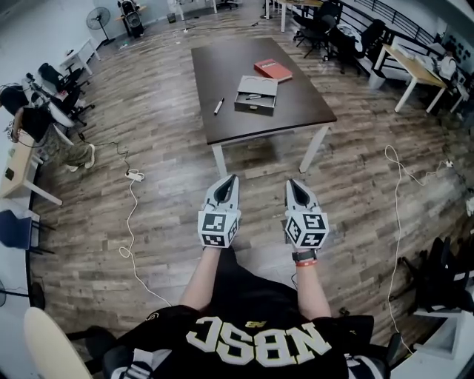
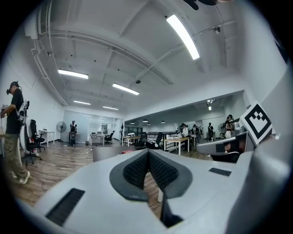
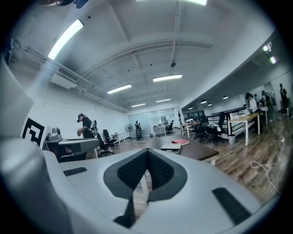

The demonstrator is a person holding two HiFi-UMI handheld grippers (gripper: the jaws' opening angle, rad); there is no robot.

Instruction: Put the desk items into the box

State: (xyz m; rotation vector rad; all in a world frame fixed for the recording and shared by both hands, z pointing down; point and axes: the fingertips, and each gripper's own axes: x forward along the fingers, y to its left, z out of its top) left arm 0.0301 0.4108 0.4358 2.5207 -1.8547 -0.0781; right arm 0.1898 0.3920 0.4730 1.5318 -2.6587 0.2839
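Note:
A dark brown desk (image 1: 222, 66) stands ahead of me on the wooden floor. On it lie a grey open box (image 1: 256, 94), a red book (image 1: 272, 69) behind the box, and a pen (image 1: 219, 106) to the box's left. My left gripper (image 1: 231, 178) and right gripper (image 1: 291, 183) are held side by side well short of the desk's near edge, both shut with nothing between the jaws. In the right gripper view the desk (image 3: 192, 151) shows with the box (image 3: 171, 147) and red book (image 3: 180, 142) on it.
White cables (image 1: 132, 215) trail over the floor on my left and right (image 1: 397, 222). Office chairs (image 1: 59, 81) and a person stand at the left. More desks (image 1: 415, 70) and chairs line the far right. A fan (image 1: 98, 19) stands at the back.

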